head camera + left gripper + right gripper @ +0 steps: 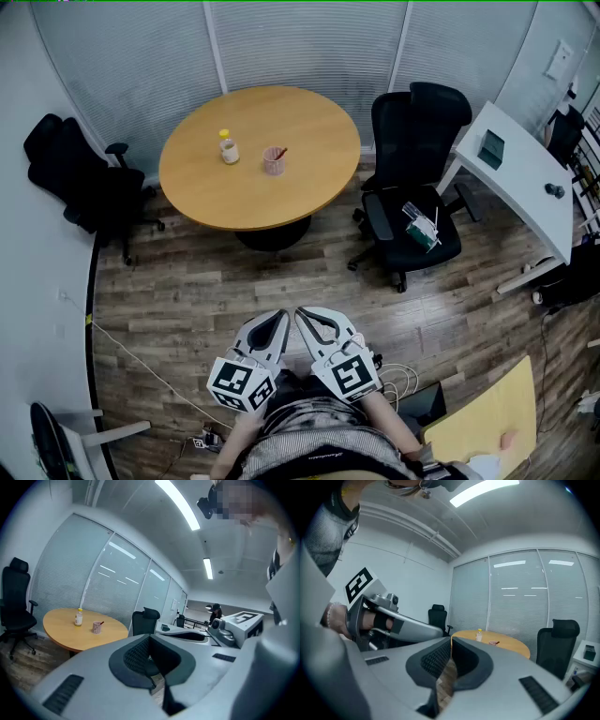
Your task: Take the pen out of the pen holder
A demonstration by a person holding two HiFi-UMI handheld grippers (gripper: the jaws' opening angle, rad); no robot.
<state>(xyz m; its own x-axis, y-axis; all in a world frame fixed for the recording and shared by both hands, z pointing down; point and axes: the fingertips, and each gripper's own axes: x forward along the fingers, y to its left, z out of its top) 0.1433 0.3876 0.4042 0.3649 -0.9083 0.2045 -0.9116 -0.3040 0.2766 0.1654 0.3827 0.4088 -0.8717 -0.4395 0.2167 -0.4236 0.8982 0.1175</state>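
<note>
The pink pen holder stands on the round wooden table far ahead, with a dark red pen leaning out of it. From the left gripper view the pen holder looks small and distant, and so does the pen holder from the right gripper view. My left gripper and right gripper are held side by side close to my body, over the wood floor, well short of the table. Both are shut with nothing in them: left gripper, right gripper.
A small yellow-capped bottle stands left of the pen holder. Black office chairs sit right of the table and at the left wall. A white desk runs along the right. A white cable crosses the floor.
</note>
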